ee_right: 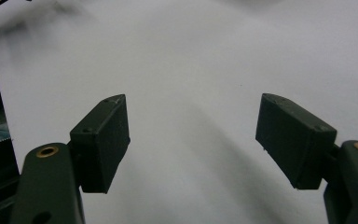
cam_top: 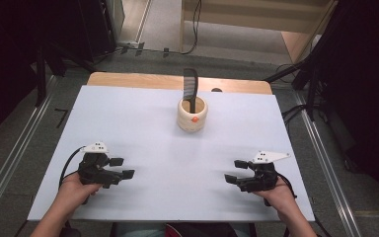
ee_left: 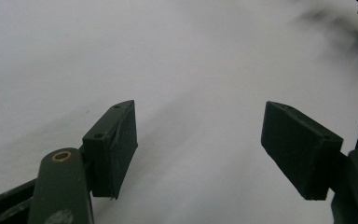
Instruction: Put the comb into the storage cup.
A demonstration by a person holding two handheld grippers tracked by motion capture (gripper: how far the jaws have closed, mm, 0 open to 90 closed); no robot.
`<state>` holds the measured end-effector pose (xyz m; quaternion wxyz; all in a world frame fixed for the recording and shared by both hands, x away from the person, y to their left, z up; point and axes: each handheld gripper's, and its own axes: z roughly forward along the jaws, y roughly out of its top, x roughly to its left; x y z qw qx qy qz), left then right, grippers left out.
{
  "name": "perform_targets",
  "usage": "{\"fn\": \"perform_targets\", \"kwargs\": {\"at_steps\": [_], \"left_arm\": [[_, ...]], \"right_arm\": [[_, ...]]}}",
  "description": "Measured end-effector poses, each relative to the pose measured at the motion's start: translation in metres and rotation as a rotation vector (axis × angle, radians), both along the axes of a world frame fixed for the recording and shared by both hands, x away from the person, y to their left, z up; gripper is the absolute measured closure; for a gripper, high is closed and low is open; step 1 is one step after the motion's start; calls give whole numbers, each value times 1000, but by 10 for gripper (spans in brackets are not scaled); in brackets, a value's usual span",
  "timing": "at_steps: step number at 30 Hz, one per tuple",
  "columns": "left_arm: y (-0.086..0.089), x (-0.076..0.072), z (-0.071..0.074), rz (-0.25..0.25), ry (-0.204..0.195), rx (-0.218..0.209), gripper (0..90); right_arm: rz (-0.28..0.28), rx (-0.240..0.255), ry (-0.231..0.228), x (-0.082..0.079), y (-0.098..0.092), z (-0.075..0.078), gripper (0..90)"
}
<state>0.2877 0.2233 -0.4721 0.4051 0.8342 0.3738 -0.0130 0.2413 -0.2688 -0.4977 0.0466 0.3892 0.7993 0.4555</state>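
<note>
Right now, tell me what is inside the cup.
A black comb stands upright in the cup, its top rising above the rim. Its lower end and the cup's bottom are hidden by the wall.

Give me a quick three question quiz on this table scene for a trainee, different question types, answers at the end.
1. True or false: the left gripper is shut on the comb.
2. Multiple choice: where is the comb? A) flat on the table; B) standing in the cup; C) between the jaws of the right gripper.
3. Fill in: the small dot on the front of the cup is coloured ____.

Key
1. False: its jaws stand open with nothing between them, near the table's front edge.
2. B: the comb stands upright in the cup at the far middle of the table.
3. Orange.
</note>
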Motion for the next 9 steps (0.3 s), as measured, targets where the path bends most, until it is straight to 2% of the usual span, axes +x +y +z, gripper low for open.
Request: {"fn": "perform_targets", "kwargs": {"at_steps": [9], "left_arm": [[-1, 0, 0, -4, 2, 1, 276]], "right_arm": [[1, -1, 2, 0, 0, 0, 240]]}}
